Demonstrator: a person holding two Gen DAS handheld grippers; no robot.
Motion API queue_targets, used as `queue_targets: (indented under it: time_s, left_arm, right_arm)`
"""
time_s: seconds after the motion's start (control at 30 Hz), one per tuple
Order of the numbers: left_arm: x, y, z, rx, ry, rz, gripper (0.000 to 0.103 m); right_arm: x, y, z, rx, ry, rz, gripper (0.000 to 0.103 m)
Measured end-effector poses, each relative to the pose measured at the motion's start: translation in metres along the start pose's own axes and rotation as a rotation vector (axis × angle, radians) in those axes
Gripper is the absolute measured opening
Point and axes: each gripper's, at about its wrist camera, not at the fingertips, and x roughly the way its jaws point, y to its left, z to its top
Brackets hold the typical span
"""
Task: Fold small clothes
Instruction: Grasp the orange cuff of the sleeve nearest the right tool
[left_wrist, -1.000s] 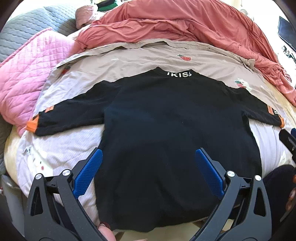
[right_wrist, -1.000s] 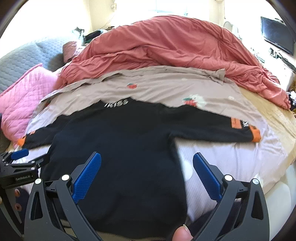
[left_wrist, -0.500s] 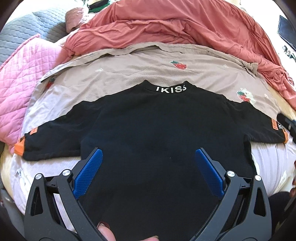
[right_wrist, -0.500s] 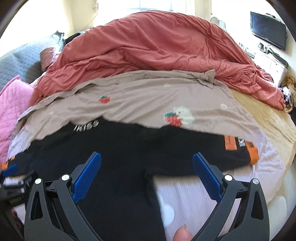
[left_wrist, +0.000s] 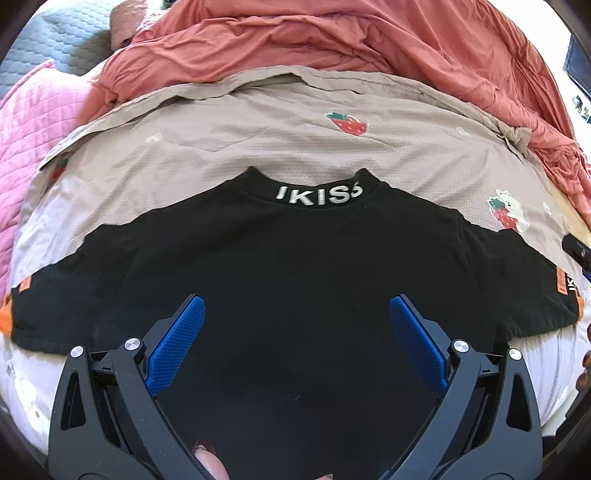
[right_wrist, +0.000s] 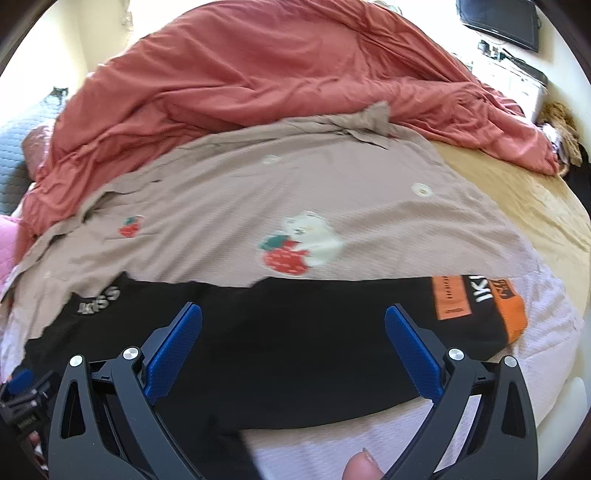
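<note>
A black long-sleeved top (left_wrist: 295, 266) with white "IKISS" lettering on the collar (left_wrist: 319, 195) lies spread flat on the bed, sleeves out to both sides, orange cuffs at the ends. My left gripper (left_wrist: 295, 314) is open and empty over the middle of its body. My right gripper (right_wrist: 293, 325) is open and empty over the right sleeve (right_wrist: 332, 332), near the orange cuff (right_wrist: 513, 314). The left gripper's edge shows at the lower left of the right wrist view (right_wrist: 22, 398).
The top lies on a beige sheet (left_wrist: 258, 129) printed with strawberries and bears. A red duvet (right_wrist: 258, 74) is bunched behind it. A pink quilt (left_wrist: 33, 122) lies at the left. A TV (right_wrist: 498, 18) and shelf stand at the far right.
Both grippers have moved forward and lower over the top. The left one now centres on the body below the collar; the right one has swung right onto the sleeve.
</note>
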Motion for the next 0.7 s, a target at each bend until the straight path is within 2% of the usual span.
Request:
queue_targets:
  time_s: [0.3,0.47,0.6,0.7]
  left_arm:
    - [0.036,-0.028,0.004,0.027,0.034,-0.002,0.094]
    - [0.052,-0.035,-0.005,0.028,0.052,0.002,0.094]
    - [0.06,-0.04,-0.013,0.062,0.063,0.002,0.094]
    - [0.065,-0.044,-0.017,0.084,0.068,0.014,0.094]
  right_arm:
    - [0.016,-0.066,0.008,0.023,0.008,-0.116,0.099]
    - [0.024,-0.116,0.007,0.058,0.034,-0.274,0.099]
    - [0.033,-0.162,0.004,0.169,0.073,-0.319,0.099]
    - [0.041,-0.191,-0.003,0.247,0.115,-0.31,0.098]
